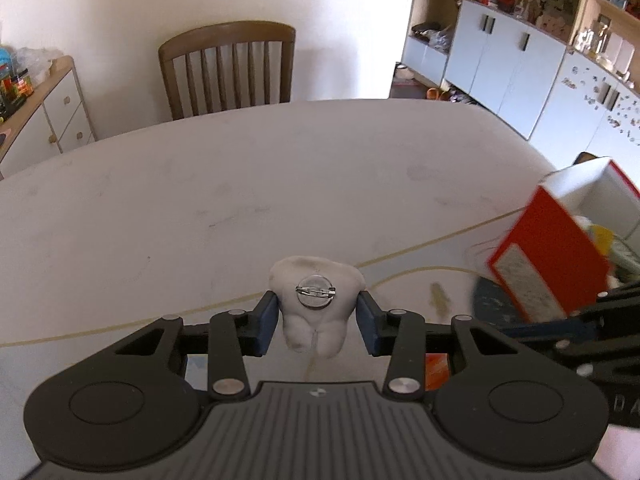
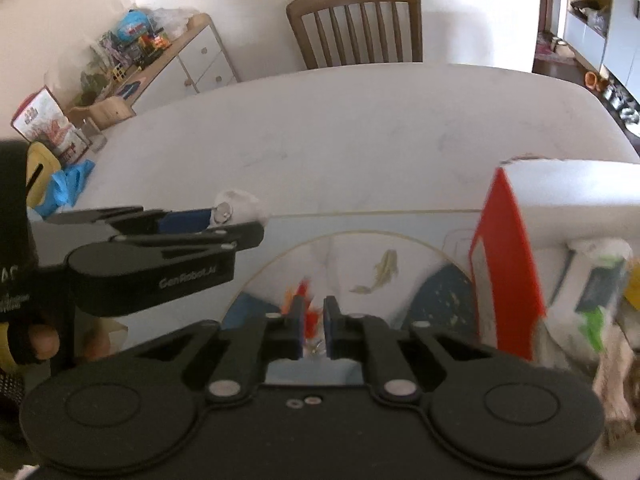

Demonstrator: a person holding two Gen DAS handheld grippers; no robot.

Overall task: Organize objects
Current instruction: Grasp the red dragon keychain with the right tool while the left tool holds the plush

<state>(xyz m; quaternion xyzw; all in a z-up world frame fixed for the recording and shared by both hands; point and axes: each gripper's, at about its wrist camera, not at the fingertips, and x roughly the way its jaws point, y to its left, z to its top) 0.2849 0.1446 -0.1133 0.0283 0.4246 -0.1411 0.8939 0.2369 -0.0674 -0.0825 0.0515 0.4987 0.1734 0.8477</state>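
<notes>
In the left wrist view the left tool (image 1: pixel 318 318) grasps a white tooth-shaped brooch (image 1: pixel 316 300) above the surface (image 1: pixel 240 184), and in the right wrist view the right tool (image 2: pixel 312 326) is clenched on a small orange-red item (image 2: pixel 311 320) that could slip from so narrow a pinch beside the red-and-white box (image 2: pixel 506 264).

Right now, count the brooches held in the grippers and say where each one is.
2. A white tooth-shaped brooch is clamped in the left gripper; a small red-orange one, blurred, sits between the right gripper's shut jaws. Others may be hidden.
</notes>
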